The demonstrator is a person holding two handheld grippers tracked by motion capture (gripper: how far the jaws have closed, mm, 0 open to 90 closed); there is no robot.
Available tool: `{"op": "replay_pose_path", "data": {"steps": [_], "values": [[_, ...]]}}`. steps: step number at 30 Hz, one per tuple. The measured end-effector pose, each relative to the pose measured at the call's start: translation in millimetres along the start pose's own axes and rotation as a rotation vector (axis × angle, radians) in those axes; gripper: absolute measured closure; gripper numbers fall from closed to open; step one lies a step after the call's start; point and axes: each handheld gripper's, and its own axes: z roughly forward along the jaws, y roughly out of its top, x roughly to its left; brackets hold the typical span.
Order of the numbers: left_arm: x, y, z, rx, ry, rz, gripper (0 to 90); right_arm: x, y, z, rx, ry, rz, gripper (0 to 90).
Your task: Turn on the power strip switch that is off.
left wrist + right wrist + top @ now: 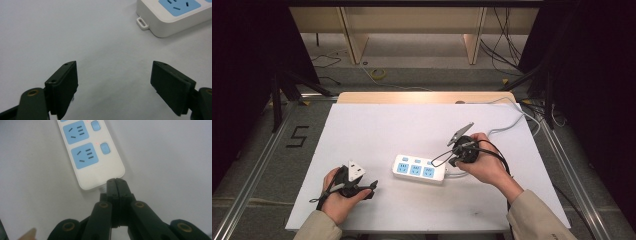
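Two grippers work on the white table (362, 130). At lower left of the high view the left gripper (371, 186) lies low with jaws wide apart and empty, probably waiting. In the centre lies the power strip (419, 169). To its right, the right gripper (443, 160) has its jaws pressed together, holding nothing visible, at the strip's cable end, perhaps to push it.

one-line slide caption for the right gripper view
Right gripper, jaws shut, at the cable end of a white power strip with blue sockets.
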Motion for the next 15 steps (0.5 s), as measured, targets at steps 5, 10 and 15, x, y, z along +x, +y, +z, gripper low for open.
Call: {"op": "replay_pose_path", "data": {"steps": [5, 10, 15], "values": [[-0.3, 0.1, 0.2, -0.002, 0.001, -0.003, 21.8, 0.0, 4.4, 2.0, 0.005, 0.001, -0.009, 90.0], [-0.3, 0.1, 0.3, -0.002, 0.001, -0.003, 21.9, 0.7, 9.6, 3.2, 0.011, -0.001, -0.021, 90.0], [-0.3, 0.3, 0.2, -0.002, 0.003, -0.003, 21.8, 1.6, 14.6, 4.3, 0.013, -0.001, -0.029, 90.0]]}}
